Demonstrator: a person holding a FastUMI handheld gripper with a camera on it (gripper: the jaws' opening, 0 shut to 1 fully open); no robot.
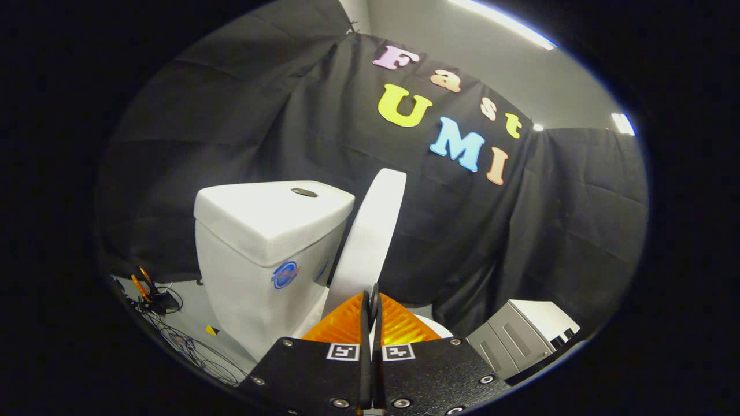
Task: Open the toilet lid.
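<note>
The black cloth wall (pixel 243 127) hangs behind everything, and in front of it stands the white toilet tank (pixel 254 254), flush button (pixel 304 192) on top and a round blue sticker (pixel 285 274) on its side. The toilet lid (pixel 370 237) stands raised, nearly upright, just beside the tank. A grey cabinet (pixel 520 335) sits off to the lid's far side. The gripper (pixel 370 300) is pinched together, fingertips touching, right at the lid's lower edge; whether it actually grips the lid, I cannot tell.

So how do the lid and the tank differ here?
The lid is a thin panel raised nearly upright, seen edge-on; the tank is a bulky box with a flat top. The tank carries a top button and a round sticker; the lid is plain. Both are white. The gripper jaws are shut, just before the lid.
</note>
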